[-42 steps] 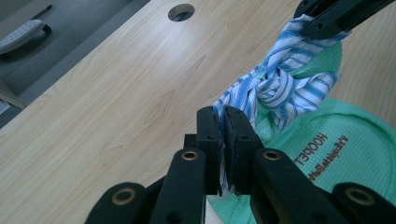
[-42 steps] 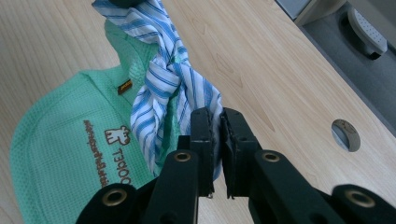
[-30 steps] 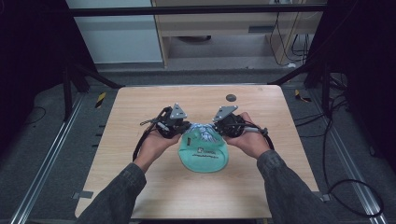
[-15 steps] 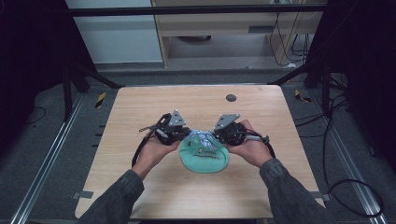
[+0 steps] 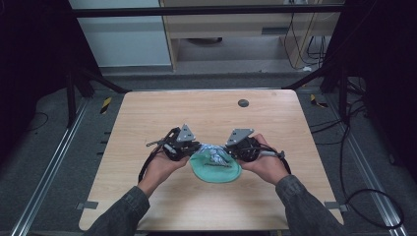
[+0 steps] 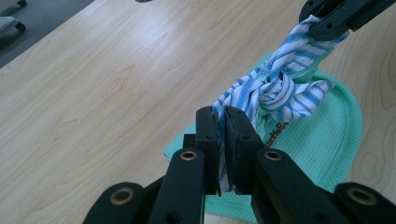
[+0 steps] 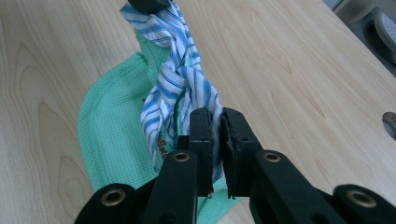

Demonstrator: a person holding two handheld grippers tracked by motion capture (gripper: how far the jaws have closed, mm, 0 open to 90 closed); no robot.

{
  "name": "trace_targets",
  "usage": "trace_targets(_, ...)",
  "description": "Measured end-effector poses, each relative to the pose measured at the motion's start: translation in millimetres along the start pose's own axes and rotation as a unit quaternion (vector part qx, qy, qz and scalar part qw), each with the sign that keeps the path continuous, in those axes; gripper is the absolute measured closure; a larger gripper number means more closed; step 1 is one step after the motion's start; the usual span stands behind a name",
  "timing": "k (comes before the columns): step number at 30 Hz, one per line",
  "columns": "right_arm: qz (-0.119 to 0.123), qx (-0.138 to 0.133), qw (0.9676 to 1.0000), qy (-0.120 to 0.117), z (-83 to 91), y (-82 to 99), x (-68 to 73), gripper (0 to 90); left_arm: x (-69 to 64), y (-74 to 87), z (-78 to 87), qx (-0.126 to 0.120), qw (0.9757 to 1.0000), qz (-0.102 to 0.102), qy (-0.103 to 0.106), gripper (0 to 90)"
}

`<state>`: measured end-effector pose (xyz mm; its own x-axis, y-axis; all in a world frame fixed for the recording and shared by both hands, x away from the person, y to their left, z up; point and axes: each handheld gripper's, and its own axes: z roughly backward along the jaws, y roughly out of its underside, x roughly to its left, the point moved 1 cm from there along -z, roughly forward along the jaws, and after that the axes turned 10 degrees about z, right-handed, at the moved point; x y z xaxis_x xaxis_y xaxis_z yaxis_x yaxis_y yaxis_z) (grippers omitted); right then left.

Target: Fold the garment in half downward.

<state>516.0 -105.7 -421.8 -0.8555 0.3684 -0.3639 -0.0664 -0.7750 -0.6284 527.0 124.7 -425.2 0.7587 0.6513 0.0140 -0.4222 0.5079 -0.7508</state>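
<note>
From the high view, the left tool and the right tool face each other over the near middle of the worktop, each clamped on one end of a blue-striped cloth. The cloth is knotted between them and lies over a green mesh cap flat on the wood. A small dark disc sits well apart, toward the far right.

In the left gripper view, the left tool has its jaws closed on the near end of the striped cloth; the knot sits just beyond the tips, and the right tool pinches the other end at the far right. The cap lies under the knot, touching the worktop.

In the right gripper view, the right tool grips its cloth end, with the knot just ahead over the cap.

The step appears to be tightening the knot. It should go well if both hands pull evenly, straight apart and low, keeping firm grips so neither tail slips and the cap is not dragged sideways.
</note>
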Motion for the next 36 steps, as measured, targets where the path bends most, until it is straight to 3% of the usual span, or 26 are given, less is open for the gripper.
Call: trace_targets(36, 0.005, 0.004, 0.9997, -0.024, 0.0, 11.2, 23.3, 80.9, -15.5, 26.2, -4.2, 0.008, 0.9997, -0.007, 0.024, 83.5)
